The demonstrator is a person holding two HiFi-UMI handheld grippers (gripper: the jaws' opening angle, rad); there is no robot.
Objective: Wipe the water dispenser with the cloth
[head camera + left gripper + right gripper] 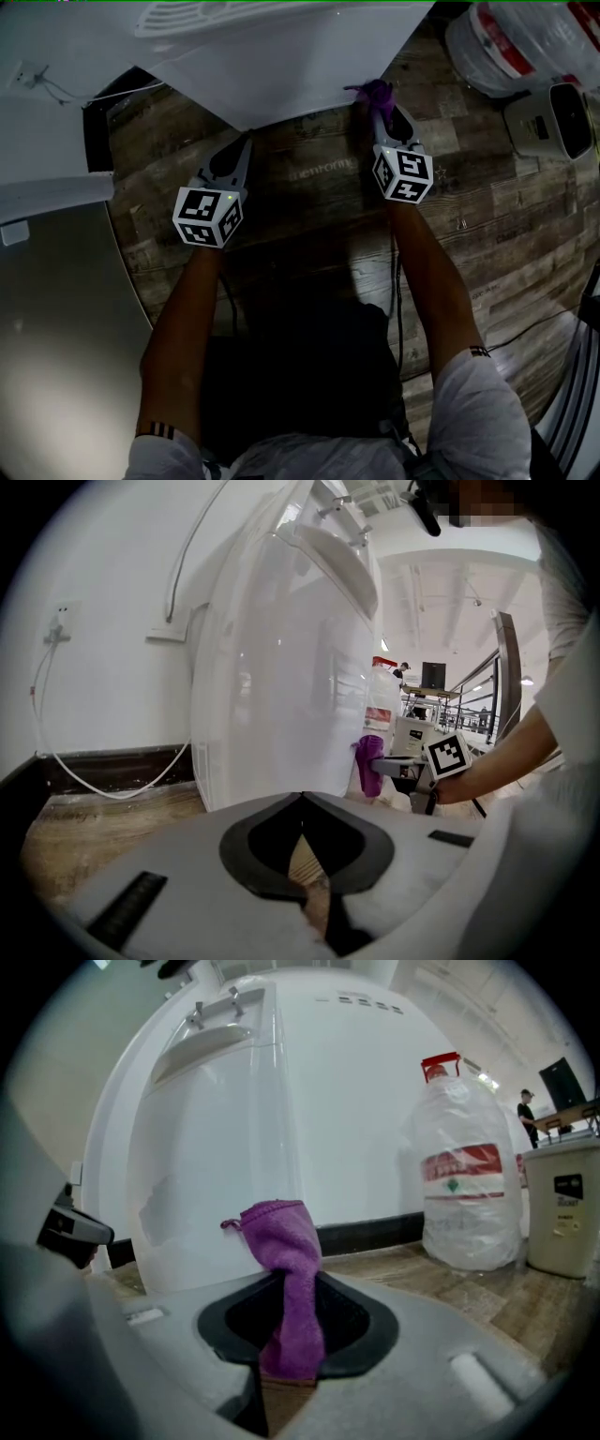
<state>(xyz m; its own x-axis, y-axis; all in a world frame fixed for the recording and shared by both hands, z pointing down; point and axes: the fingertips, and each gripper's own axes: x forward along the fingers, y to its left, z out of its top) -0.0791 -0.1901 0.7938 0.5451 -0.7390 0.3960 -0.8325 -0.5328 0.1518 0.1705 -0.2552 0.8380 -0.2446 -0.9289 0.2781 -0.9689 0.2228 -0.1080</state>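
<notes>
Right tongs (287, 1288) clamped on purple cloth (281, 1232) beside water dispenser (319, 1101); left tongs (302, 803) together, evident only in own view.

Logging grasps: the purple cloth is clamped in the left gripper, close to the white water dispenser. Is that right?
No. The purple terry cloth is clamped in the right gripper, as the right gripper view shows, close to the tall white water dispenser.

Wood floor (314, 230) carries water dispenser (281, 56), water jug (525, 37) & pale bin (553, 122)
</notes>
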